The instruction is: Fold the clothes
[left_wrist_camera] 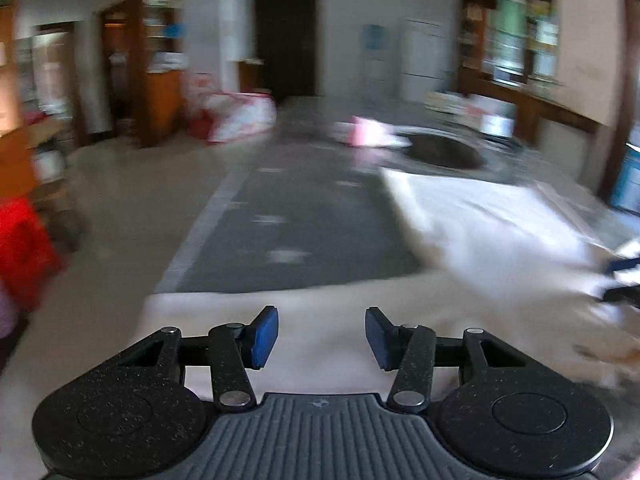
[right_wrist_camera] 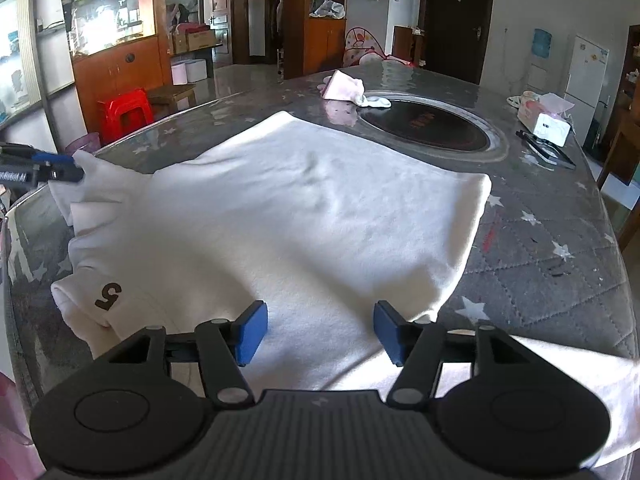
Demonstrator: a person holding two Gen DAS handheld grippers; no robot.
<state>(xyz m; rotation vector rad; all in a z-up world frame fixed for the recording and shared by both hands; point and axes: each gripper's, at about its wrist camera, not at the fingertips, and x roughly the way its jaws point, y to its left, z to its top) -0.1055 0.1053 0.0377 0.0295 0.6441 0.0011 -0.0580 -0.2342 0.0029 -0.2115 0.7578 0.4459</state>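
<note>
1. Left wrist view, and it's a blurry one. The left gripper [left_wrist_camera: 322, 334] shows its blue pads spread apart with nothing between them, hanging just over the near edge of the cream-white cotton garment [left_wrist_camera: 472, 232] laid on the grey star-printed quilted table cover [left_wrist_camera: 304, 216].
2. Risk here, as I judge it: with the picture this smeared, a bite taken now could land on the wrong layer or miss the hem, dragging the cloth askew instead of lifting a clean edge.
3. Pose: the tool angles down toward the table and looks out across it, with the room's dark doorway [left_wrist_camera: 286, 36] far ahead. At the right edge a dark tool tip on the cloth looks like the right gripper, too blurred to be sure.
4. Right wrist view, sharp. The right gripper [right_wrist_camera: 320, 330] has its blue pads parted, the cloth lying below and between them but not pinched; nothing is held.
5. The garment [right_wrist_camera: 304, 208] lies mostly flat, partly folded, a sleeve cuff printed with a black "5" [right_wrist_camera: 109, 295] at the near left. The left gripper [right_wrist_camera: 60, 166] sits at the far left, touching or just beside the bunched cloth; I cannot tell which.
6. Risks: that bunched left edge could get folded in as a lump; a pull toward the black round hob inset [right_wrist_camera: 428, 128] could slide the fabric over it.
7. Pose: pitched down, low over the near hem.
</note>
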